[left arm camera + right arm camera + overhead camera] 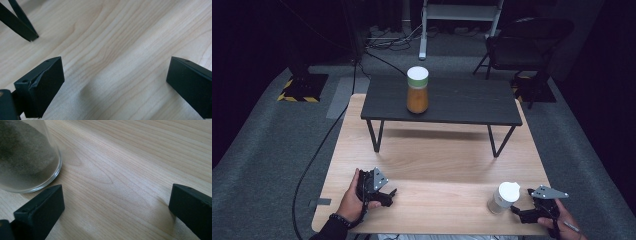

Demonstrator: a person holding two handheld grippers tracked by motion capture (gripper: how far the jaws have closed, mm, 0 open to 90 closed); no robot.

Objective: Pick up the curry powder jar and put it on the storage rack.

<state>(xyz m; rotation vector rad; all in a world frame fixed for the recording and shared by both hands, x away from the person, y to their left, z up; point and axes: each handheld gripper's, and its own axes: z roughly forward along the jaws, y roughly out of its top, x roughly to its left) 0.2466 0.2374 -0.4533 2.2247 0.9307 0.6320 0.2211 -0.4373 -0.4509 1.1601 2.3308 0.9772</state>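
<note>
A small clear jar with a white lid (503, 197) stands near the wooden table's front right; in the right gripper view its glass base (27, 157) holds grey powder, just beyond the left jaw. My right gripper (518, 212) rests beside that jar, open, nothing between its jaws (116, 202). A taller jar of orange stuff with a white and green lid (417, 90) stands on the small black table (462, 102). My left gripper (389, 195) lies at the front left, open over bare wood (113, 80).
The black table's metal legs (375, 135) stand on the wooden tabletop (437, 165); one leg (18, 23) is near the left gripper. A black chair (522, 45) and cables lie on the floor behind.
</note>
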